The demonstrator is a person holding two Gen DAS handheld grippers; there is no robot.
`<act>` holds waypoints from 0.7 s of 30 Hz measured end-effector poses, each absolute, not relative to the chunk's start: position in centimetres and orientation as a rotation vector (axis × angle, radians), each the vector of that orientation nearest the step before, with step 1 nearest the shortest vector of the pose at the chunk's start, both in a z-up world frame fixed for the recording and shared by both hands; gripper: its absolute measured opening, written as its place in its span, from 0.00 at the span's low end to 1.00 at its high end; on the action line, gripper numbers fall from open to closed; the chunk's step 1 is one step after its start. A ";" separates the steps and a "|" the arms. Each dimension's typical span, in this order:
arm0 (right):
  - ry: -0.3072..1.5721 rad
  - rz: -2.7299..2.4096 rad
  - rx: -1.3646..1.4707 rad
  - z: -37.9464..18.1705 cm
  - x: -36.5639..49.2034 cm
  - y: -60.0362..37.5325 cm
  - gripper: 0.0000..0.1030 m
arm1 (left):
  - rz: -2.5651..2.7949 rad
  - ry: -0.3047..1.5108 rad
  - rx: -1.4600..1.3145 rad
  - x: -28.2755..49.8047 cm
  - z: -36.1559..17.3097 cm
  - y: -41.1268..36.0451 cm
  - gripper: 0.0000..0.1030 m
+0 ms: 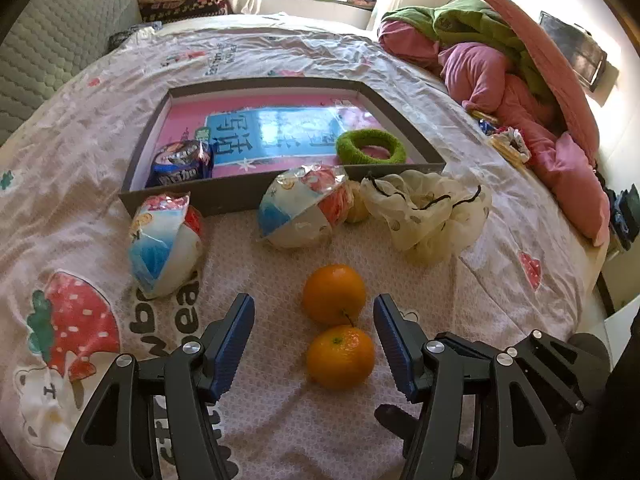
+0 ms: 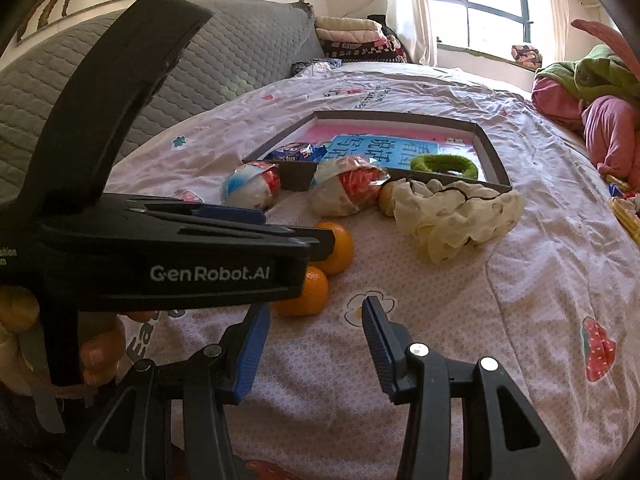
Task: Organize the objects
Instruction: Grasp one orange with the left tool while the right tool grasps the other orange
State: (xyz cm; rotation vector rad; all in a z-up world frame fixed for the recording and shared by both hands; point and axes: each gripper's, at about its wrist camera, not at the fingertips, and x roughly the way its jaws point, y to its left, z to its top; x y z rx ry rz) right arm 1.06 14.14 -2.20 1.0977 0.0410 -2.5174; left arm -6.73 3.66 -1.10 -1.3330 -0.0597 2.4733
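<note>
1. A shallow grey-walled box [image 1: 248,196] lies open on the bed's pink printed sheet [image 1: 280,420]. Its floor is a pink and blue printed panel.
2. Inside the box, a blue snack packet [image 1: 182,166] sits in the near left corner, and a green fuzzy ring [image 1: 370,146] lies toward the right side. The middle of the box floor is bare.
3. Outside, against the box's near wall, rest two wrapped white, blue and red packets: one [image 1: 164,240] at the left corner, one [image 1: 304,210] at the middle. A crumpled cream cloth with black cord [image 1: 428,208] lies beside the second packet, with a small yellowish item between them that I cannot identify.
4. Two oranges lie touching on the sheet, the far one [image 1: 334,294] and the near one [image 1: 340,356].
5. The left gripper [image 1: 314,340] hangs over them with jaws partly open, blue pads either side of the near orange and clear of it; nothing is held.
6. The right gripper [image 2: 314,344] has its jaws partly open over bare sheet, empty, just right of the oranges.
7. Open sheet spreads to the right of the oranges; pink and green bedding [image 1: 500,64] is heaped at the far right edge of the bed.
</note>
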 end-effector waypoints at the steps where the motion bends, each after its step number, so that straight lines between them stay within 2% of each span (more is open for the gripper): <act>1: 0.036 -2.516 1.101 -2.3 1.0 14.1 0.46 | 2.470 -0.063 -1.335 -6.8 -1.2 3.7 0.62; 21: 0.053 -2.507 1.109 -4.8 -0.5 12.1 0.46 | 2.375 -0.127 -1.395 -8.9 -3.4 4.4 0.62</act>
